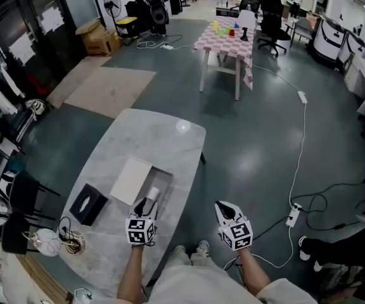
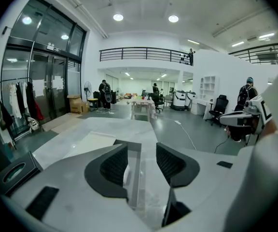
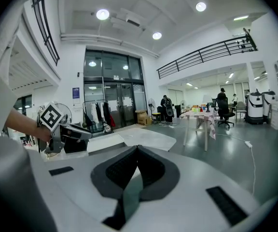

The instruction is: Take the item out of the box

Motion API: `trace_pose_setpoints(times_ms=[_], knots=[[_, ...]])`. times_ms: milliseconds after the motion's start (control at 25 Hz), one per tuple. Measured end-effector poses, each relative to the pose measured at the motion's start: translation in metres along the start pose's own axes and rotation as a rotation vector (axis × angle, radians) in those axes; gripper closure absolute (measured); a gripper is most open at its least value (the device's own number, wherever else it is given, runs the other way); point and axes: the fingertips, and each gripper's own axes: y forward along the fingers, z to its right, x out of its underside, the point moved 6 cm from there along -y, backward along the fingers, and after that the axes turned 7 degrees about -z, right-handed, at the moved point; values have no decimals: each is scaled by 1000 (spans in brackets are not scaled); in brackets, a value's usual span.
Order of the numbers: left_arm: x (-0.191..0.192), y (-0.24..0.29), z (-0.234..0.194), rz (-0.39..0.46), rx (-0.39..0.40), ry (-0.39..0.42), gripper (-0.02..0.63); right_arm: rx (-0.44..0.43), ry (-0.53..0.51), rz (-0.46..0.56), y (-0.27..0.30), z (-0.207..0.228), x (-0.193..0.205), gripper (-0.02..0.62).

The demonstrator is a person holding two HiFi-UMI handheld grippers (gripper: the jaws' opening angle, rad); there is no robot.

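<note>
Marble worktop [image 1: 170, 138] with an open grey box [image 1: 168, 176], its white lid [image 1: 130, 180] lying just beside it on the left and a black tissue box [image 1: 87, 203] further left. The item [image 1: 152, 193], a small white oblong, lay inside the box at the end nearest the person. Its long axis appeared to run along the length of the box, pointing away from the person towards the far end of the worktop (its exact shape was too small to tell).

The left gripper [image 1: 146, 204] was at the near end of the box with its jaws apart. In the left gripper view the white item showed between them, close to the left jaw, with one wall of the box also in the gap. The right gripper [image 1: 223, 206] hung off the worktop's edge to the right, its jaws pressed together on nothing.

Likely faults from this position:
- Closing now could pinch the box wall together with the item, so that the box lifted or tipped.
- Nothing steadied the box, so a pull might drag it along the smooth marble.
- A grip set near the item's end, rather than across its middle, could let it swing or slip free.
</note>
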Motion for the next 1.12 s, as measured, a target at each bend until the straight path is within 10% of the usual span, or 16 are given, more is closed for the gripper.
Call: trace_pose_setpoints(times_ms=[1120], knots=[[15,51,-41,-86,61,65,417,-74,-34,-124,85,-27,-14,594]])
